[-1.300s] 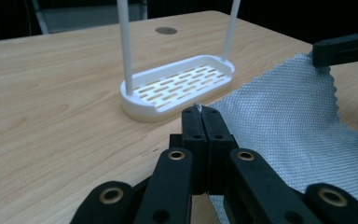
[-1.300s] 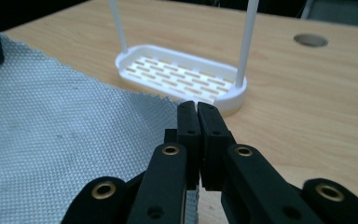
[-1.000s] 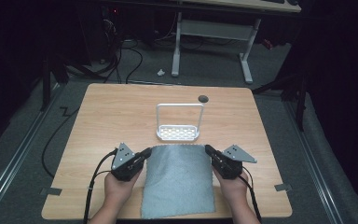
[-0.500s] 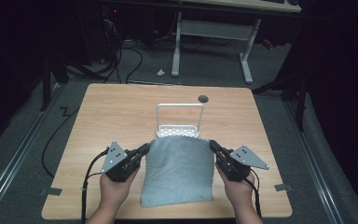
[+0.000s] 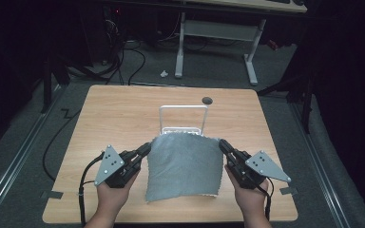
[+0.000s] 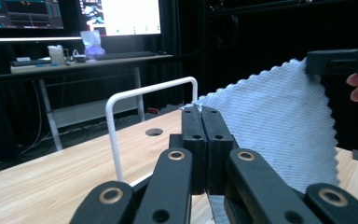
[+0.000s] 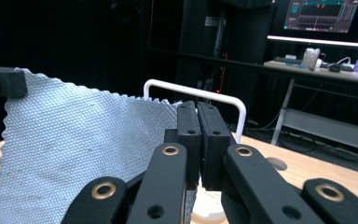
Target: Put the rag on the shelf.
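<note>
Hands enter at the bottom of the high view, and you hold the left gripper (image 5: 145,149) left of centre and the right gripper (image 5: 222,144) right of centre. Each has its jaws pressed together on a top corner of the grey cloth (image 5: 183,166): in the left gripper view the jaws pinch the zigzag edge of the cloth (image 6: 279,126), and in the right gripper view they clamp the opposite corner of the cloth (image 7: 74,154). The cloth hangs stretched between your two grippers in the lower middle of the frame, its top edge raised and its lower edge down at the table (image 5: 123,109) near the front edge.

Just past the cloth's top edge stands the white wire rack (image 5: 183,116), its hoop upright at mid-frame. Bare wood lies left and right of the rack, and more beyond it up to the small round hole (image 5: 207,100) near the far edge. Farther off, on the dark floor at the top of the frame, stands a white desk frame (image 5: 218,33).
</note>
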{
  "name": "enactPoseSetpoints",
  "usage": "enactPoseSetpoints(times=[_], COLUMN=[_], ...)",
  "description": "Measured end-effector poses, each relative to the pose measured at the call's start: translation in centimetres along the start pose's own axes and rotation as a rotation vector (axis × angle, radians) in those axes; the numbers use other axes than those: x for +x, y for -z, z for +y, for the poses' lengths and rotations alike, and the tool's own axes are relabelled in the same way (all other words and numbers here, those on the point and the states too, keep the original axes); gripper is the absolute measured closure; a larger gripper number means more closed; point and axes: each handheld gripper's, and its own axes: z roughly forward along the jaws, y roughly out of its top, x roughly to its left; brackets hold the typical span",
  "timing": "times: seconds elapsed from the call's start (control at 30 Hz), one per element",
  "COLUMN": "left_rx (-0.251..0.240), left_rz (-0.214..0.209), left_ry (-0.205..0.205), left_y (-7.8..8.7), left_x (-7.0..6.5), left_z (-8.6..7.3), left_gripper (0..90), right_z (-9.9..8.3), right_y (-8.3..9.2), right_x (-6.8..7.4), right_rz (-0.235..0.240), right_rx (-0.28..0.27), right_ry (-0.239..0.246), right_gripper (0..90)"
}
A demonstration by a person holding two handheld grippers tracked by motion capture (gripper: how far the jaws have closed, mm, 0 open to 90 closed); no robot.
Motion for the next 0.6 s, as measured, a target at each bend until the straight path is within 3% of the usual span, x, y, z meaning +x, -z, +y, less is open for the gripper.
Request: enactPoseSetpoints(times=[0.3, 0.5, 0.6], left_rx=[0.027, 0.026, 0.041], left_rz=[-0.019, -0.005, 0.012], left_ry=[0.009, -0.015, -0.025], left_y=[-0.5, -2.3, -3.9], left_x=[0.5, 2.3, 3.6], left_z=[0.6, 2.2, 3.6], left_gripper=[89.4, 89.5, 89.4], right_z=[0.3, 0.3, 1.4], right_y=[0.0, -1.3, -2.1], right_x=[-0.6, -1.7, -3.1], right_rz=[-0.012, -0.027, -0.021], right_rx=[-0.004, 0.026, 0.009], right_ry=[0.004, 0.038, -0.004], right_gripper=[89.4, 89.5, 89.5])
